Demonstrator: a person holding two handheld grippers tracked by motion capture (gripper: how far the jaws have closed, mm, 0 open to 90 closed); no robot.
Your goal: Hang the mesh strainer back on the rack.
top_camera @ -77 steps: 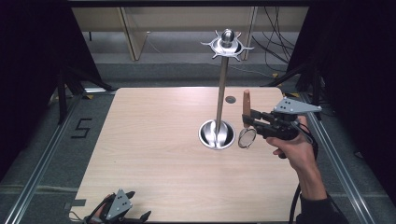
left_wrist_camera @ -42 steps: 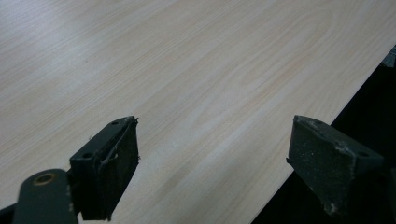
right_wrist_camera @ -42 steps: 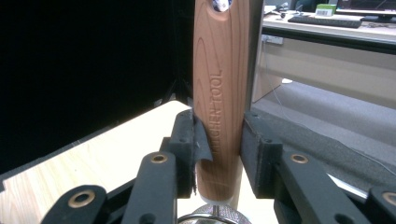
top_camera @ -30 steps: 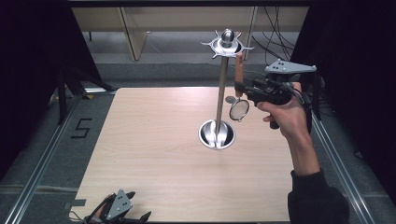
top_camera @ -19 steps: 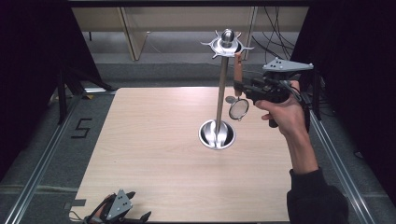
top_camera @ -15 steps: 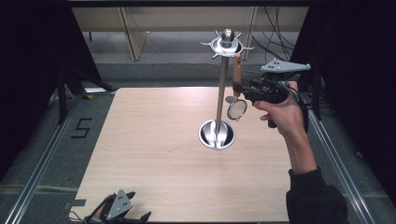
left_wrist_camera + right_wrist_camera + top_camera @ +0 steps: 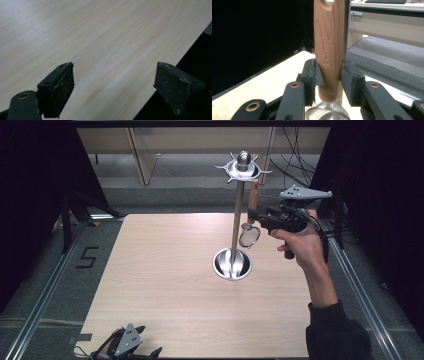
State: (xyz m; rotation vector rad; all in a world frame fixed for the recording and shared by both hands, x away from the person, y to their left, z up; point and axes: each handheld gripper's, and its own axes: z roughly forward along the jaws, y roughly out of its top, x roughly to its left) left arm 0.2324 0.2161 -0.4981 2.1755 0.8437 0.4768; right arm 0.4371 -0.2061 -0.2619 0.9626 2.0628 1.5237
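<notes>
A small mesh strainer (image 7: 249, 236) with a wooden handle (image 7: 254, 195) hangs upright beside the pole of a metal stand (image 7: 238, 205). The handle's top reaches just under the stand's spiked crown (image 7: 243, 167); whether it rests on a hook I cannot tell. My right gripper (image 7: 253, 215) holds the handle (image 7: 329, 45) level, with both pads against it; its jaws have just been opening slightly with the handle still between them. My left gripper (image 7: 148, 340) lies at the table's near edge, its jaws (image 7: 113, 82) wide apart over bare wood.
The stand's round shiny base (image 7: 232, 265) sits right of the middle of the wooden table (image 7: 165, 270). Metal rails (image 7: 45, 295) run along both sides. Dark curtains flank the table, and cables and shelving lie beyond its far edge.
The right hand has lifted the strainer from beside the stand's base up along the pole to just under the crown. In the last second it has hardly moved. The left gripper is unchanged.
</notes>
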